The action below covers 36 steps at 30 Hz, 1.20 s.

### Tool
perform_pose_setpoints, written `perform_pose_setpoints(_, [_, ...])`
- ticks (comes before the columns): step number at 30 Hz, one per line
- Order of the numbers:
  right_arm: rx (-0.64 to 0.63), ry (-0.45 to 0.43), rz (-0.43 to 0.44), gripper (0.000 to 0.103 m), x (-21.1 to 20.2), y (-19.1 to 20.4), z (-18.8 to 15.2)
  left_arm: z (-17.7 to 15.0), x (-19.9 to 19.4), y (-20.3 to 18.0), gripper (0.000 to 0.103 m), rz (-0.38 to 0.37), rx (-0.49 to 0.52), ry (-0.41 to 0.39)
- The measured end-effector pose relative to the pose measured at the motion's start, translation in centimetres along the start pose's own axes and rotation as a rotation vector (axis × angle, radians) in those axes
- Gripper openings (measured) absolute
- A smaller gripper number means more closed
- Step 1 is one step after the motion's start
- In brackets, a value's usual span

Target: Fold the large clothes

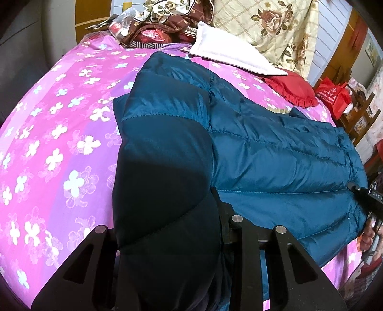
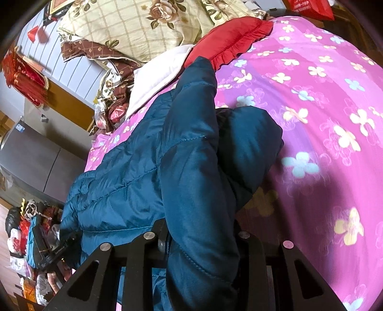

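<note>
A teal puffer jacket (image 1: pixel 275 148) lies across a bed covered by a pink sheet (image 1: pixel 59 119) printed with white and pale blue flowers. In the left wrist view its body stretches toward the right edge, and one sleeve (image 1: pixel 165 167) runs from the shoulder seam straight down toward the camera, lifted off the sheet.

The left gripper (image 1: pixel 167 239) has that sleeve between its fingers: the padded fabric fills the whole gap between the black finger mounts and hides the tips, so the jaws are pinching the sleeve (how tightly cannot be judged).

In the right wrist view the jacket (image 2: pixel 124 181) lies to the left, and its other sleeve (image 2: pixel 196 215) rises from the body and drops into the right gripper (image 2: pixel 201 241). The fabric bulges over and between the two inner finger mounts, so here too the jaws are pressed onto the sleeve. A puffy fold of the jacket (image 2: pixel 249 143) sits just beyond, resting on the sheet.

At the head of the bed are a red ruffled pillow (image 2: pixel 229 38), a white cloth (image 1: pixel 229 50) touching the jacket's far end, and a cream quilt (image 2: pixel 143 21) with a rose pattern. The right gripper's body and the hand holding it show at the right edge of the left wrist view (image 1: pixel 368 198).
</note>
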State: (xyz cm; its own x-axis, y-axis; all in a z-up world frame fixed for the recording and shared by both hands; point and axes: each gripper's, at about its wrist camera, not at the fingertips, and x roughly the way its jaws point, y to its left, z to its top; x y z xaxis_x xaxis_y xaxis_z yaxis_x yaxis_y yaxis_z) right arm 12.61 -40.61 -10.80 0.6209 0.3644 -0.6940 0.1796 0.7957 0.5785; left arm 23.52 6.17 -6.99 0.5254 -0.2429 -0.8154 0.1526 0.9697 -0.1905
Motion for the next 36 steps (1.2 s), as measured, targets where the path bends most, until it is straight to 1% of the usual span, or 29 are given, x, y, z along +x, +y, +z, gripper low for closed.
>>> perform_pose_setpoints(7, [0.012,-0.003,0.011,0.029,-0.2,-0.2,-1.0,-0.8,-0.4,-0.2,0.028,0.017,0.02,-0.009])
perform_pose_setpoints(21, [0.032,-0.005,0.037,0.029,-0.1,-0.8,-1.2,-1.5,-0.5,-0.4,0.029,0.055,0.05,-0.027])
perform_pose_setpoints(36, [0.03,-0.001,0.049,0.029,-0.2,-1.3,-1.2,-2.0,-0.7,-0.1,0.03,0.066,0.063,-0.036])
